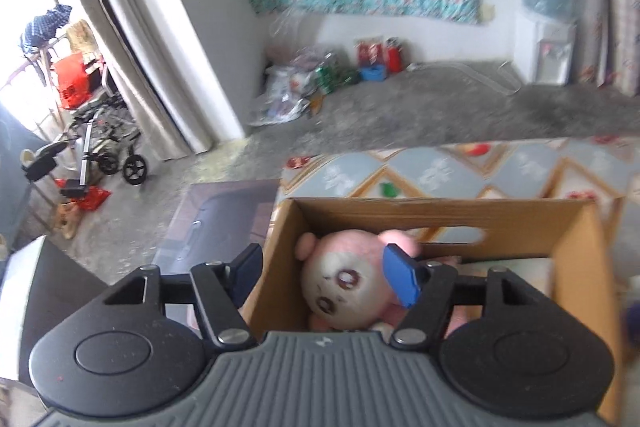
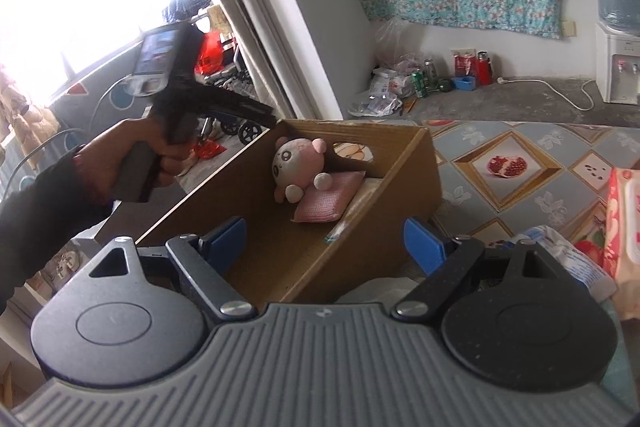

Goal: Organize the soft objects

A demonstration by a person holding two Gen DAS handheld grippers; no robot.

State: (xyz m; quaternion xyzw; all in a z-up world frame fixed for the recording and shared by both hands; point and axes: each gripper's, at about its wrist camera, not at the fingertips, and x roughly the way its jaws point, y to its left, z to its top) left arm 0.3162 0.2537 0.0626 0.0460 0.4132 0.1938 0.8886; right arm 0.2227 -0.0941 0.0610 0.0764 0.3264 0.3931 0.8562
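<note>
A pink and white plush toy [image 1: 344, 287] [image 2: 296, 163] lies inside an open cardboard box [image 1: 580, 267] [image 2: 400, 167], leaning on a pink knitted pad [image 2: 328, 199]. My left gripper [image 1: 324, 273] hovers open above the box's near left corner. Its blue pads stand either side of the toy's head without pressing on it. In the right wrist view a hand [image 2: 132, 163] in a dark sleeve holds that gripper just left of the box. My right gripper [image 2: 324, 237] stands open and empty at the box's near end.
The box sits on a table with a patterned cloth [image 2: 520, 163]. A pack of wipes [image 2: 624, 219] and a crumpled plastic bag [image 2: 568, 255] lie at the right. Beyond are floor clutter [image 2: 400, 83], a water dispenser [image 2: 616, 67] and a wheelchair [image 1: 108, 147].
</note>
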